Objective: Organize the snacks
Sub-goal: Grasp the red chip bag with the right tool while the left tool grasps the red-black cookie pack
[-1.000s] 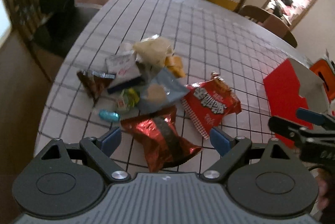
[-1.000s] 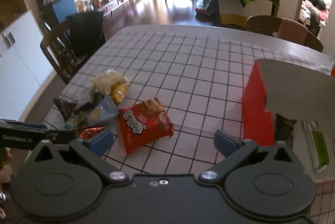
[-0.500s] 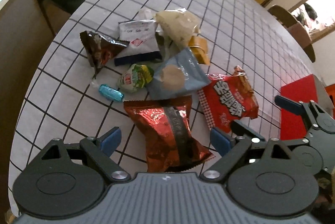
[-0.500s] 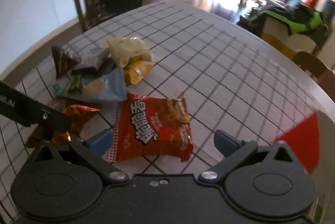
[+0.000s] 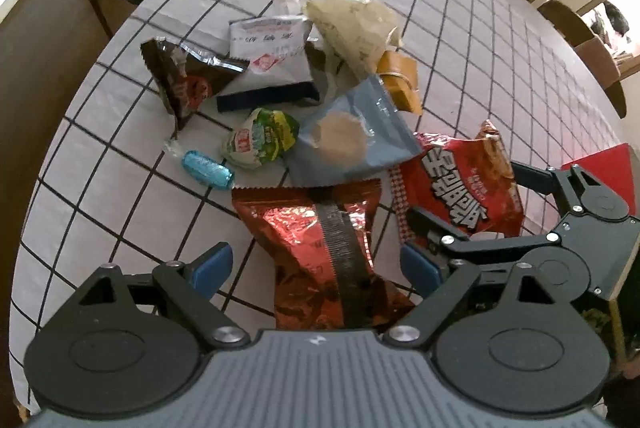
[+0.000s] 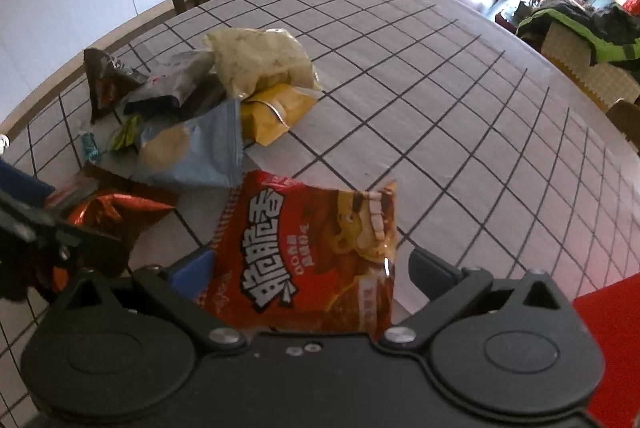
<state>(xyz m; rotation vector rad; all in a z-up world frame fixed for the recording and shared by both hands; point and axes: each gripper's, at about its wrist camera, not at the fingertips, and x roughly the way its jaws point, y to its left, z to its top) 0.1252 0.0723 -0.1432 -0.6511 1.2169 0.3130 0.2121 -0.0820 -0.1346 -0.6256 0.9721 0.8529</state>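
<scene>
i see the foil packet [image 5: 328, 248] nearest me between the left gripper's [image 5: 316, 264] spread fingers, the noodle packet [image 5: 460, 184] to its right, the other snacks [image 5: 280, 68] heaped behind.

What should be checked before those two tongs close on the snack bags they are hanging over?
1. Left tongs open wide enough: ok, blue pads stand either side of the shiny red foil bag.
2. Right tongs open: ok, they straddle the red noodle snack bag.
3. Pads already pressing the bags: cannot tell for the right, whose left pad sits at the bag's edge; the left pads stand clear.
4. Foil bag free of neighbours: not ok, the grey-blue cracker bag overlaps its top edge.
5. The two tongs clear of each other: not ok, they crowd close together.
6. Red box within view: ok.
</scene>
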